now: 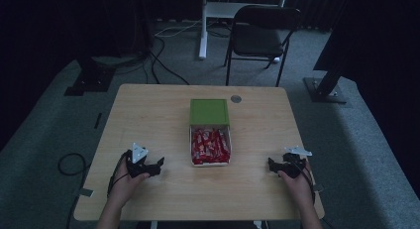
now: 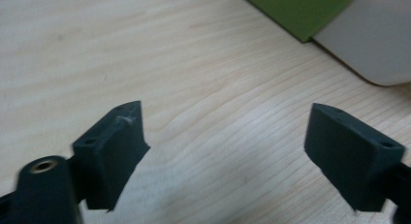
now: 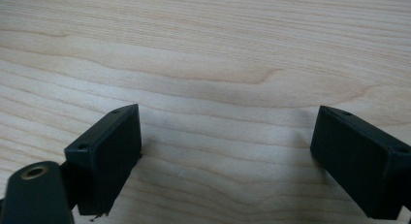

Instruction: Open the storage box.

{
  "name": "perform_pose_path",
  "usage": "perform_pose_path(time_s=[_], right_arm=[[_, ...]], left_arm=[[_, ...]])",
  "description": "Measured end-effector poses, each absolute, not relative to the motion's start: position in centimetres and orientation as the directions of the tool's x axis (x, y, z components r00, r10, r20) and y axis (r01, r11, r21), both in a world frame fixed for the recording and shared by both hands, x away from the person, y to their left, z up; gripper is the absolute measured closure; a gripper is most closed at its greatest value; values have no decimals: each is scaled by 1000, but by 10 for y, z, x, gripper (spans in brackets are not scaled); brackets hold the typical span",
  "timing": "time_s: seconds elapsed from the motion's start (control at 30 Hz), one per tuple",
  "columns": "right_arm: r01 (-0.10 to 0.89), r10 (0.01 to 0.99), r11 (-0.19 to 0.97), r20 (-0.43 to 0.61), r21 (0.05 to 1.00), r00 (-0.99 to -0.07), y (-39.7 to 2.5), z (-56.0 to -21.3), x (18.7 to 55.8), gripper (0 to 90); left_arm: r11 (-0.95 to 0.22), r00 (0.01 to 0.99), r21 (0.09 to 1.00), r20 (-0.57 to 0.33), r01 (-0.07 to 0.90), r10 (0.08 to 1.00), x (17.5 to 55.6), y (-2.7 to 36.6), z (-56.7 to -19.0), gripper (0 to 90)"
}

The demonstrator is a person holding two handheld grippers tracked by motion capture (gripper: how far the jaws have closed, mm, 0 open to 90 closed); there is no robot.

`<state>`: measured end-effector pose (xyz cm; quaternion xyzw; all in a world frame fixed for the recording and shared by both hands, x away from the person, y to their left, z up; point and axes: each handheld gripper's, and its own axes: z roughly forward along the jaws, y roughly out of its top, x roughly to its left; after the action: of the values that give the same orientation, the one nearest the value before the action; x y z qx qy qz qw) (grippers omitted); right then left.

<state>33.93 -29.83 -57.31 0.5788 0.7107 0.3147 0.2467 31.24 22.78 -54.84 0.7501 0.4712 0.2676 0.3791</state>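
A white box [image 1: 191, 148] full of red candy wrappers [image 1: 210, 144] sits at the middle of the wooden table [image 1: 148, 110]. Its green lid [image 1: 209, 112] lies just behind it. My left gripper [image 1: 160, 165] rests on the table left of the box, open, jaws pointing toward it with nothing between them. In the left gripper view the gripper [image 2: 225, 151] faces bare wood, with the green lid [image 2: 300, 10] and white box wall [image 2: 368, 44] at the upper right. My right gripper [image 1: 271, 164] rests right of the box, open and empty. The right gripper [image 3: 228, 156] looks onto bare wood.
A small grey round disc [image 1: 236, 98] is set in the table behind the lid. A black chair [image 1: 262, 33] and a white desk leg [image 1: 202, 26] stand beyond the table. Cables [image 1: 74, 162] lie on the grey floor at the left.
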Motion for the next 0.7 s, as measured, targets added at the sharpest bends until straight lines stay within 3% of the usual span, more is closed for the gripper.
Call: perform_pose_path(time_s=[0.2,0.3,0.4,0.7], right_arm=[[668,979,131,13,733,-206,-298,-573,340,104],[668,979,130,13,733,-205,-298,-573,340,105],[668,979,130,13,733,-205,-298,-573,340,105],[669,979,130,14,732,-206,-298,-573,340,104]], left_arm=[[-285,398,819,76,497,914,313,235,-548,97],[-239,354,813,44,530,934,313,240,-550,96],[-233,313,801,61,552,948,314,247,-551,27],[-181,231,793,52,582,972,314,261,-553,27]])
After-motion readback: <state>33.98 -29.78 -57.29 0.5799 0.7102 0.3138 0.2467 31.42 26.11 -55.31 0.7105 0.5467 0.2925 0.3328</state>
